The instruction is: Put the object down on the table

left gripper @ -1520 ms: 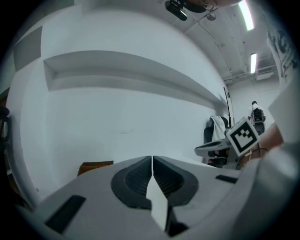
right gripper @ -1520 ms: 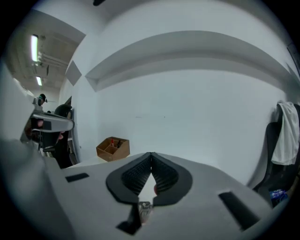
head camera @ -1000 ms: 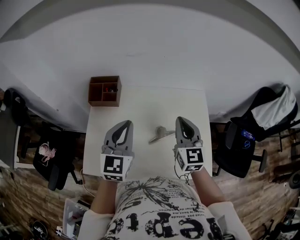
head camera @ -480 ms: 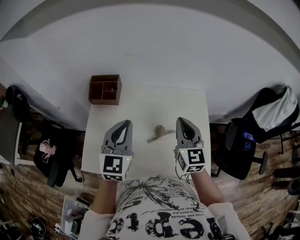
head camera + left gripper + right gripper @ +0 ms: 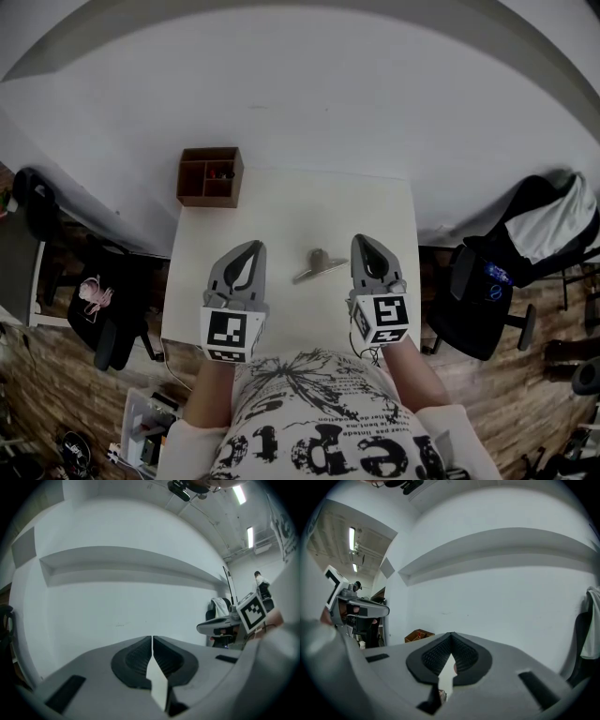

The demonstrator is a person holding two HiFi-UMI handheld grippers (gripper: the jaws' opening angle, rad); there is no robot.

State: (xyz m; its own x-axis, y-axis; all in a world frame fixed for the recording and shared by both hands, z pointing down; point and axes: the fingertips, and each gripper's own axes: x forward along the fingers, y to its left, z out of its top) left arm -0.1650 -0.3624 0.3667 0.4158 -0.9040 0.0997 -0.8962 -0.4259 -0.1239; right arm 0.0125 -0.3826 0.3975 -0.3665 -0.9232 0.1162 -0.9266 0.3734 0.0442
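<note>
White table (image 5: 281,202) | 1 metal object (image 5: 317,265) | 1 wooden box (image 5: 210,178) | left hand-held gripper (image 5: 251,247), right hand-held gripper (image 5: 364,240): both closed, empty

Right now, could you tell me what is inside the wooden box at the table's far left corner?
The wooden box has dividers, with small red and dark bits in one compartment, too small to identify. Its walls cover part of the floors.

Object (image 5: 317,266) on table (image 5: 281,214), box (image 5: 210,176) behind-left
</note>
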